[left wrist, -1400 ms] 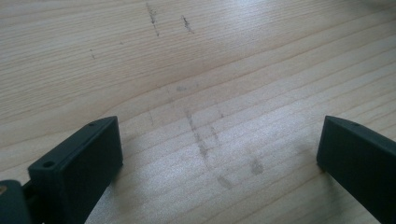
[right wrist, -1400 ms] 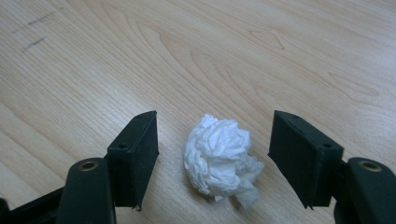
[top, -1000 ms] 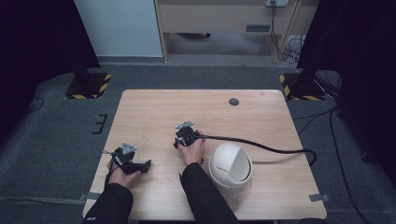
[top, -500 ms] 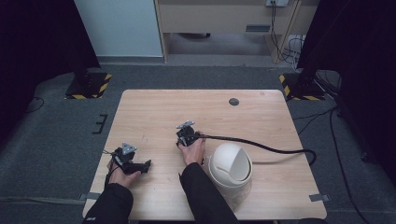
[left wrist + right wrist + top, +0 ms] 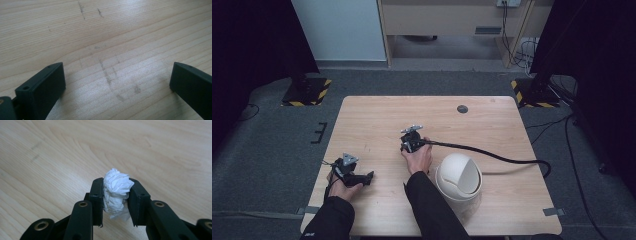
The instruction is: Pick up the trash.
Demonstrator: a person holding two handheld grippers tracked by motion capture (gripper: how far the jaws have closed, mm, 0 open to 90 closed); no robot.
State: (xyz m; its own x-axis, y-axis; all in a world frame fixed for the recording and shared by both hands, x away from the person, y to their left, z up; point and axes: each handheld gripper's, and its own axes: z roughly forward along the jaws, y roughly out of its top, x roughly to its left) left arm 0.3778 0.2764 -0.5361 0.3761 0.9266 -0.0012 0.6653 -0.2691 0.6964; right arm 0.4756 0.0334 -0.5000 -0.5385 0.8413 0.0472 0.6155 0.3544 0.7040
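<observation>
Clearly we have the crumpled tissue wad (image 5: 117, 192) pinched between the closed jaws of our right gripper (image 5: 115, 195), lifted off the table (image 5: 377, 125) just beside the white swing-lid bin (image 5: 458, 176), probably so it can be carried to the lid. Our left gripper (image 5: 117, 82), farther from the bin, rests with jaws wide apart, holding nothing, kept clear.

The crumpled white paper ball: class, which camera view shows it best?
The right gripper view: the paper ball sits close up, creases sharp, pinched between the right claw jaws. In the high view the right claw is small and the ball cannot be made out. The left gripper view looks at bare wooden table.
</observation>
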